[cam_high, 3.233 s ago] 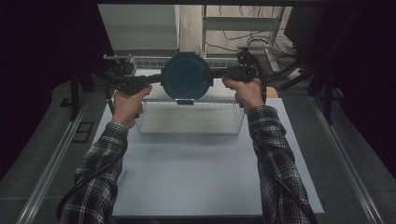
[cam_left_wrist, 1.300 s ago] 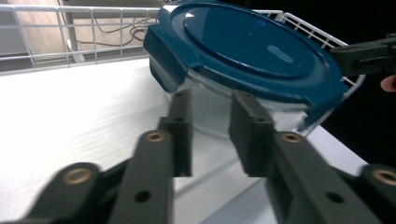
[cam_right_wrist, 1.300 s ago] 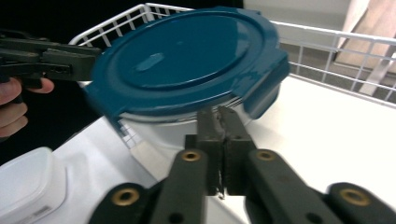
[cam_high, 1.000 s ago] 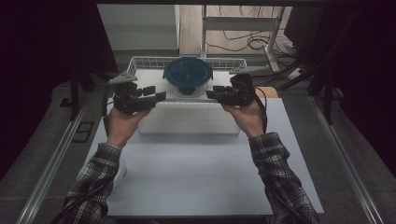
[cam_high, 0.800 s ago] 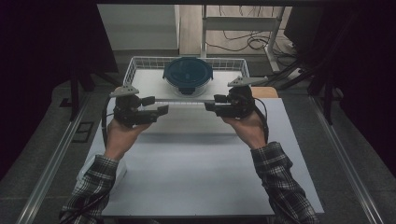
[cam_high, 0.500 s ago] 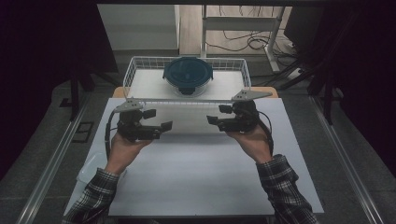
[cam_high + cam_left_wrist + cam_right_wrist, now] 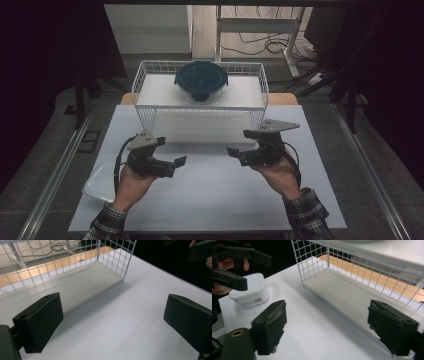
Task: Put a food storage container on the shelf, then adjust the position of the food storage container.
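Basket [image 7: 200, 102] behind — left claw [image 7: 176, 161], right claw [image 7: 234, 151] face inward, open.

Your left forearm covers part of the white container [image 7: 100, 181] at the lower left of the high view, so you cannot tell its full shape. The round dark-lidded bowl [image 7: 201, 80] in the wire basket [image 7: 145, 107] shows its lid, but its contents are hidden. In the right gripper view the basket runs off the top and right edges, and the label on the container [image 7: 249, 291] is too blurred to read.
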Motion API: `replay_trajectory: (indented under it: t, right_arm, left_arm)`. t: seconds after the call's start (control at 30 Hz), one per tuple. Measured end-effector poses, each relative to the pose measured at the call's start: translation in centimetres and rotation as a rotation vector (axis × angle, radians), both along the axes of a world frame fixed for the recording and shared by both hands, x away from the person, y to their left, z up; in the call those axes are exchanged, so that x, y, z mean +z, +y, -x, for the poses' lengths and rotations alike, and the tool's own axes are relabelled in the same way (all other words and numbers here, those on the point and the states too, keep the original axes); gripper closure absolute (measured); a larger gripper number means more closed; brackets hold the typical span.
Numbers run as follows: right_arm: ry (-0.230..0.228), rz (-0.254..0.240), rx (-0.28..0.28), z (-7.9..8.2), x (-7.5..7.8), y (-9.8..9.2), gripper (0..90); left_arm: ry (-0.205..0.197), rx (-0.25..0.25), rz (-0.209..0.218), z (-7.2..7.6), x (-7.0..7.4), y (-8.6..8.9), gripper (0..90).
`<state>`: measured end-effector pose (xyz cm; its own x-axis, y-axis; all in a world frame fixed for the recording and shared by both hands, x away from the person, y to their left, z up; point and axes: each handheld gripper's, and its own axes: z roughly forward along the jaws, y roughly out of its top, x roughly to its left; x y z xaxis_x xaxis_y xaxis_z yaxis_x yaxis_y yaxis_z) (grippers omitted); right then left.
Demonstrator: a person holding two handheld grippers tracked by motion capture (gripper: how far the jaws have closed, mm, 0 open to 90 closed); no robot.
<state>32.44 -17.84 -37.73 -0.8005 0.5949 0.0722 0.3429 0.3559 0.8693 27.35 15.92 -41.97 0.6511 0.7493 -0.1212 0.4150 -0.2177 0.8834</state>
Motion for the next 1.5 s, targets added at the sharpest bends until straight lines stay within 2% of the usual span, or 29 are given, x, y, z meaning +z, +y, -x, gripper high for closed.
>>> replay_trajectory:
  t: [0.1, 0.27, 0.43, 0.53, 0.8, 0.93, 1.03, 1.1, 1.2, 1.37, 1.5]
  right_arm:
    - [0.002, -0.007, -0.003, 0.8, -0.7, -0.4, 9.6]
    - [0.012, 0.0, 0.0, 1.9, -2.1, -0.8, 3.8]
    - [0.014, 0.003, 0.0, 2.6, -3.8, -1.0, 0.4]
    - [0.021, 0.0, -0.013, 3.0, -4.7, -1.2, 0.0]
    - [-0.007, -0.007, -0.025, 4.9, -6.9, -1.8, 0.0]
    - [-0.015, 0.003, -0.038, 5.9, -8.4, -2.1, 0.0]
    - [-0.005, 0.018, -0.046, 6.6, -9.9, -2.2, 0.0]
    - [0.007, 0.05, -0.043, 6.8, -10.8, -2.0, 0.0]
    - [-0.003, 0.106, -0.039, 6.8, -11.4, -1.7, 0.0]
    - [-0.008, 0.106, -0.055, 6.5, -11.5, -2.0, 0.0]
    - [-0.008, 0.107, -0.068, 6.3, -11.6, -2.3, 0.0]
  left_arm:
    - [-0.005, 0.004, -0.024, 0.8, -0.9, -0.1, 0.5]
    - [-0.004, 0.018, -0.039, 2.0, -2.9, -0.3, 1.0]
    - [-0.012, -0.004, -0.056, 2.6, -4.3, -0.8, 3.4]
    - [-0.025, -0.029, -0.074, 3.0, -5.2, -0.9, 4.1]
    - [-0.009, -0.062, -0.047, 4.5, -7.8, -0.5, 4.6]
    - [-0.002, -0.063, -0.066, 5.0, -8.8, -0.6, 3.5]
    - [0.003, -0.057, -0.103, 5.1, -9.5, -0.7, 3.3]
    - [0.009, -0.049, -0.12, 5.1, -9.7, -0.8, 3.3]
    - [0.012, -0.045, -0.103, 5.1, -9.3, -0.7, 3.3]
    - [0.022, -0.034, -0.127, 5.1, -8.3, -0.3, 2.1]
    - [0.035, -0.001, -0.14, 5.2, -7.4, 0.9, 3.4]
